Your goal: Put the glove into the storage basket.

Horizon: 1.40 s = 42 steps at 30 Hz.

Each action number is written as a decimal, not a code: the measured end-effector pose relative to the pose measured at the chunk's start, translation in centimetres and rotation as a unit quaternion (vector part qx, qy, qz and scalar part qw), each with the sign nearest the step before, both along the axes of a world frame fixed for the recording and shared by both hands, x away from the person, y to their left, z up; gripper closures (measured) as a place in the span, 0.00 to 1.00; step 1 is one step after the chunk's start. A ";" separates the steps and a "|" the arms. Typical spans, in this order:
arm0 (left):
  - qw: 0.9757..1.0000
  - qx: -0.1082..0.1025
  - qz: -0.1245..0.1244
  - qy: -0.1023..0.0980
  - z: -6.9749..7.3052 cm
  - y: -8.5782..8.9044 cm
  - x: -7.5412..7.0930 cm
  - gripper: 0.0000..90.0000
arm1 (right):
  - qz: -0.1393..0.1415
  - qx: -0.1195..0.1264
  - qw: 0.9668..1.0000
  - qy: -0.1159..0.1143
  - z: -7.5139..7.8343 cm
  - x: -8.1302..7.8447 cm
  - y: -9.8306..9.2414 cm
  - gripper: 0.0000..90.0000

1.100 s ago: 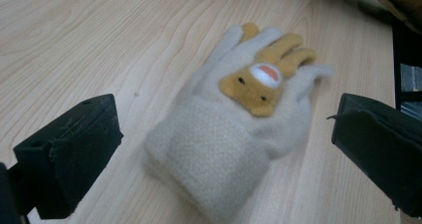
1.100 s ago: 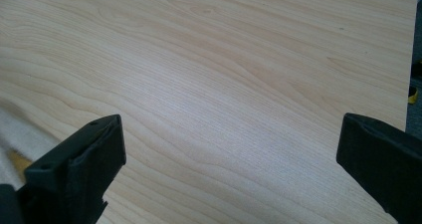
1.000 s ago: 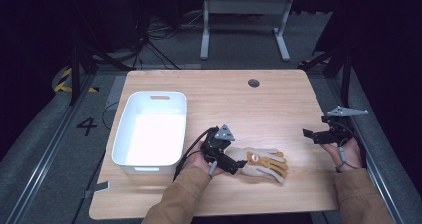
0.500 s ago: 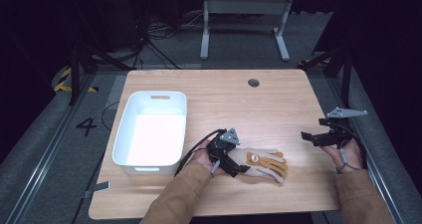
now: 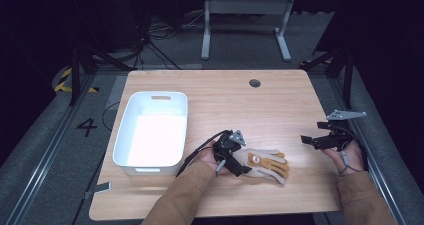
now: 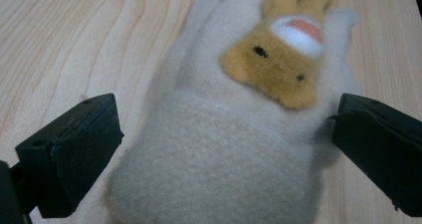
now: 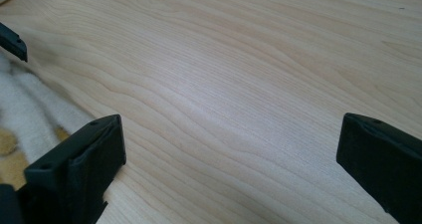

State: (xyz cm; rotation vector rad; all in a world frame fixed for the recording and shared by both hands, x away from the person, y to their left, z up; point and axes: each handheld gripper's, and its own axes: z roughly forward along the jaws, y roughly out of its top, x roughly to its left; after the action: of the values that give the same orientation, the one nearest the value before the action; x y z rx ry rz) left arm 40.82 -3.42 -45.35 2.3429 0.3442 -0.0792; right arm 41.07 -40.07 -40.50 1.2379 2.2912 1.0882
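High view: wooden surface (image 5: 225,100), white bin (image 5: 151,132) on its left half, long side running away from the person. Cream glove (image 5: 262,164) lies flat near the front edge, just right of the bin and apart from it; tan fingertips point toward the right side, cuff toward the left. A tan animal face patch sits on the back of the glove.

Left tool (image 5: 231,152) sits at the glove's cuff end, forearm coming in from the bottom edge, cable trailing off toward the bin. Left gripper view: left tool (image 6: 219,149) released, jaws spread wide, one on each side of the cuff of the glove (image 6: 234,149). Right jaw looks to be at or just against the fuzzy edge; left jaw stands slightly off the fabric. Glove rests on the surface (image 6: 59,40), not lifted. Animal face with orange muzzle and two dark eyes visible past the cuff.

Right tool (image 5: 322,141) hovers near the right edge, well apart from the glove, grey plate on top. Right gripper view: right tool (image 7: 229,169) released, jaws wide with bare surface (image 7: 239,74) between them. Part of the glove (image 7: 22,122) shows at the left edge.
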 end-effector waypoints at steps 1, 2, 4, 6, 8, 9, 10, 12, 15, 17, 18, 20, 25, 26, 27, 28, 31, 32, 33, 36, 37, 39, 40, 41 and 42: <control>1.000 0.000 -0.003 -0.001 0.0 -0.1 0.0 0.00 | 0.000 0.000 1.000 0.001 0.0 0.0 0.1 0.00; 1.000 0.004 -0.005 -0.001 0.0 -0.2 -0.2 0.00 | 0.001 -0.001 1.000 0.002 -0.1 0.0 0.1 0.00; 1.000 0.013 -0.010 0.006 0.1 -0.4 -0.4 0.01 | 0.004 -0.001 1.000 0.004 -0.1 0.0 0.1 0.00; 1.000 0.014 -0.015 0.006 0.2 -0.5 -0.5 0.02 | 0.006 0.002 1.000 0.006 -0.1 0.0 0.2 0.00; 1.000 0.019 -0.017 0.008 0.2 -0.6 -0.7 0.02 | 0.008 0.003 1.000 0.009 -0.1 0.0 0.2 0.00; 1.000 0.022 -0.020 0.009 0.2 -0.7 -0.7 0.02 | 0.010 0.002 1.000 0.011 -0.2 0.0 0.3 0.00; 1.000 0.022 -0.019 0.007 0.2 -0.7 -0.7 0.02 | 0.011 0.002 1.000 0.010 -0.2 0.1 0.3 0.00; 1.000 0.025 -0.017 0.007 0.0 -0.9 -0.7 0.01 | 0.012 0.002 1.000 0.011 -0.2 0.1 0.3 0.00; 0.999 0.034 -0.012 0.004 -0.2 -1.1 -0.7 0.01 | 0.016 0.004 1.000 0.016 -0.3 0.1 0.3 0.00; 0.999 0.035 -0.012 0.000 -0.3 -1.3 -0.7 0.01 | 0.015 0.004 1.000 0.017 -0.3 0.1 0.3 0.00; 0.999 0.038 -0.009 0.003 -0.4 -1.4 -0.8 0.01 | 0.017 0.004 1.000 0.018 -0.3 0.2 0.3 0.00; 0.999 0.046 -0.007 -0.003 -0.6 -1.6 -0.9 0.01 | 0.016 0.003 1.000 0.020 -0.4 0.2 0.3 0.00; 0.998 0.063 -0.010 -0.026 -0.9 -2.1 -1.3 0.00 | 0.018 0.003 1.000 0.021 -0.4 0.2 0.4 0.01; 0.998 0.063 -0.010 -0.026 -0.9 -2.1 -1.3 0.00 | 0.018 0.002 1.000 0.021 -0.4 0.2 0.4 0.01; 0.997 0.066 -0.008 -0.037 -1.0 -2.2 -1.5 0.00 | 0.018 0.002 1.000 0.021 -0.4 0.2 0.4 0.01; 0.996 0.075 -0.006 -0.052 -1.0 -2.5 -1.8 0.01 | 0.018 0.003 1.000 0.023 -0.4 0.2 0.4 0.01; 0.995 0.079 -0.007 -0.059 -0.9 -2.7 -2.0 0.05 | 0.019 0.000 1.000 0.023 -0.5 0.2 0.5 0.01; 0.995 0.079 -0.007 -0.059 -0.8 -2.7 -2.0 0.07 | 0.018 0.001 1.000 0.023 -0.5 0.2 0.5 0.01; 0.995 0.077 -0.008 -0.059 -0.8 -2.7 -2.1 0.09 | 0.016 0.001 1.000 0.022 -0.4 0.2 0.4 0.01; 0.995 0.075 -0.009 -0.061 -0.5 -2.5 -2.2 0.31 | 0.013 0.003 1.000 0.021 -0.4 0.2 0.3 0.01; 0.995 0.076 -0.007 -0.061 -0.2 -2.5 -2.3 0.41 | 0.014 0.002 1.000 0.021 -0.4 0.2 0.3 0.02; 0.995 0.079 -0.005 -0.062 0.0 -2.6 -2.3 0.53 | 0.016 -0.001 1.000 0.021 -0.4 0.2 0.4 0.03; 0.995 0.081 -0.006 -0.061 0.1 -2.6 -2.5 0.57 | 0.016 -0.002 1.000 0.021 -0.4 0.2 0.4 0.03; 0.995 0.081 -0.005 -0.062 0.1 -2.6 -2.5 0.63 | 0.017 -0.003 1.000 0.020 -0.4 0.2 0.5 0.03; 0.995 0.081 -0.005 -0.062 0.1 -2.6 -2.5 0.66 | 0.018 -0.003 1.000 0.021 -0.4 0.2 0.5 0.03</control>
State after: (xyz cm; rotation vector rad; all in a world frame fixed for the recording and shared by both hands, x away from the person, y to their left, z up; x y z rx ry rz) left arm 38.36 -6.00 -45.22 2.4956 0.2874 0.0928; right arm 41.24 -39.56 -40.91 1.2317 2.3545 1.0769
